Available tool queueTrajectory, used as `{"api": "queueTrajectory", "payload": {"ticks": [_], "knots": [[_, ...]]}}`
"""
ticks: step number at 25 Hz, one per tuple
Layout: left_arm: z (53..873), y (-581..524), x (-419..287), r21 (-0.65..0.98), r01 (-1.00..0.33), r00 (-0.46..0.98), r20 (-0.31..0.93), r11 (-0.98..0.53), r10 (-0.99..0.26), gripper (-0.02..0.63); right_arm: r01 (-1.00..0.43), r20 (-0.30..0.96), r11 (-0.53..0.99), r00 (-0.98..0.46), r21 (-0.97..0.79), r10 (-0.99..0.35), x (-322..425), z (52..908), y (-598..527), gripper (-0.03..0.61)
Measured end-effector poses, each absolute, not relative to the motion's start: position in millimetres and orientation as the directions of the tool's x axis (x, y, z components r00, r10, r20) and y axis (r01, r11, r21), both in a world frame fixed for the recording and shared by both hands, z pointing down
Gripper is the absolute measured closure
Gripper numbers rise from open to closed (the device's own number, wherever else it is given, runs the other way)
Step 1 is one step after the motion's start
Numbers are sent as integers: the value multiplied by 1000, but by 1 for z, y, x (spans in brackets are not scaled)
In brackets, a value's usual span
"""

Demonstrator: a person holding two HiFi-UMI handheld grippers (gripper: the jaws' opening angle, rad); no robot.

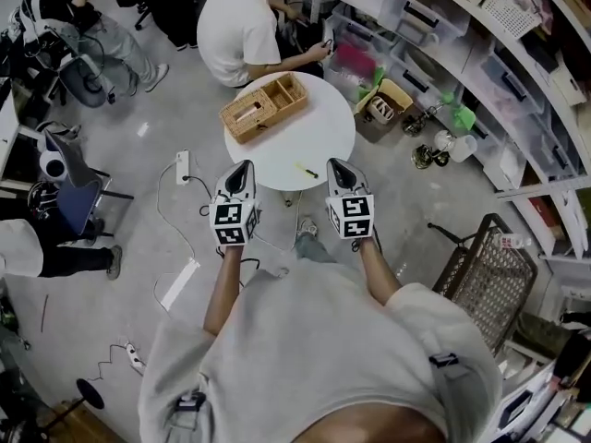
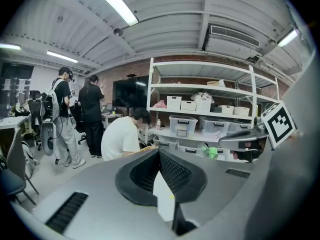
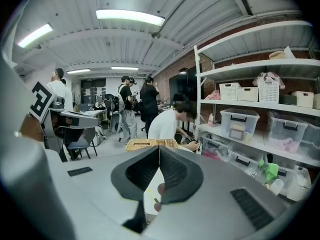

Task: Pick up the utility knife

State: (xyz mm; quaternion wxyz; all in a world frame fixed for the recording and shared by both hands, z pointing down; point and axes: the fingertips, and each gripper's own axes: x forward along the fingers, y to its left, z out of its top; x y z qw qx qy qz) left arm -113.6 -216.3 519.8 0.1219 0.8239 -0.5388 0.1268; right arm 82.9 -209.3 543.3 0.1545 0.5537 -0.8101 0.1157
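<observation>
The utility knife (image 1: pixel 307 169) is a thin yellow tool lying near the front edge of the round white table (image 1: pixel 319 132). My left gripper (image 1: pixel 242 167) hovers at the table's near-left rim, my right gripper (image 1: pixel 337 164) at its near-right rim, and the knife lies between the two tips. Both are shut with nothing in them. In the right gripper view the closed jaws (image 3: pixel 159 151) point over the table, and a sliver of the knife (image 3: pixel 152 195) shows below them. The left gripper (image 2: pixel 160 154) also shows its jaws touching.
A wicker basket (image 1: pixel 263 106) stands on the far left of the table. A person in a white shirt (image 1: pixel 235 26) sits just behind it. Shelves with plastic bins (image 1: pixel 434 26) run along the right. A power strip (image 1: pixel 183 166) and cables lie on the floor at left.
</observation>
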Motion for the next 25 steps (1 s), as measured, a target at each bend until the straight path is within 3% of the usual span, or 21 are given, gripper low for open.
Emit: {"api": "queueTrajectory", "payload": {"ticks": [11, 25], "knots": [[544, -271, -108, 52, -959, 275, 421, -280, -864, 594, -874, 452, 482, -455, -62, -767, 86, 578, -284, 548], [599, -268, -103, 95, -952, 295, 525, -290, -798, 594, -859, 611, 501, -455, -109, -647, 79, 658, -258, 546]]}}
